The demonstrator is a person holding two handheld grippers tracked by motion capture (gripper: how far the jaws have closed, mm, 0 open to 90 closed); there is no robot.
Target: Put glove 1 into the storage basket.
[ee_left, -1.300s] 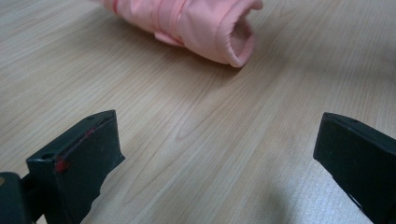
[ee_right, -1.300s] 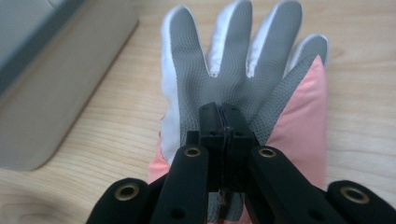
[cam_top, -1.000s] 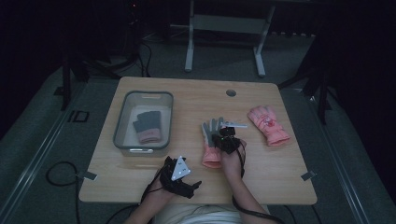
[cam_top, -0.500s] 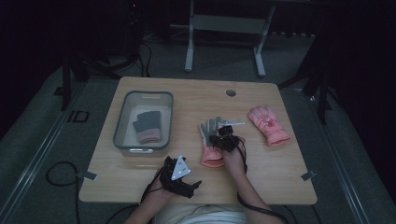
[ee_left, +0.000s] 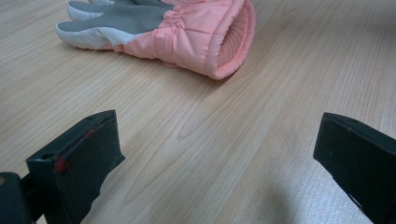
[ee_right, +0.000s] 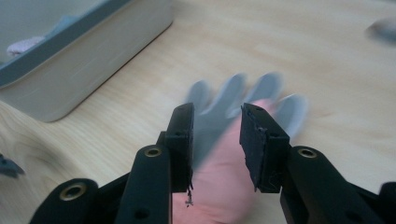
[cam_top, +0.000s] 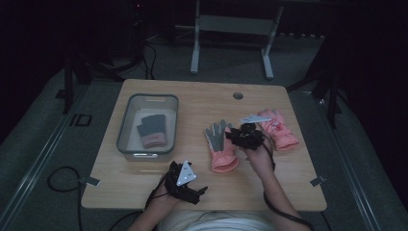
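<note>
gloves on a wooden table point(cam_top: 144, 190), likely a sort-into-bin job. grey bin point(cam_top: 126, 127) at left already holds one grey glove with a pink cuff point(cam_top: 151, 131). pink glove with grey palm point(cam_top: 220, 147) lies flat mid-table, fingers pointing away from the person, cuff toward them. second pink glove point(cam_top: 279, 130) lies just beyond the right hand, well apart from the bin.

right hand-held gripper point(cam_top: 232, 136) sits low over the grey-palm glove; in the right gripper view its jaws are part-way apart, nothing between them, glove blurred beneath. left hand-held gripper point(cam_top: 201, 190) rests near the table's front edge, jaws spread wide, empty, aimed at the glove's cuff.

step in hand looks like the approach to grasp the grey-palm glove. next move probably calls for dropping the right jaws onto the fabric and clamping before any lift toward the bin.
</note>
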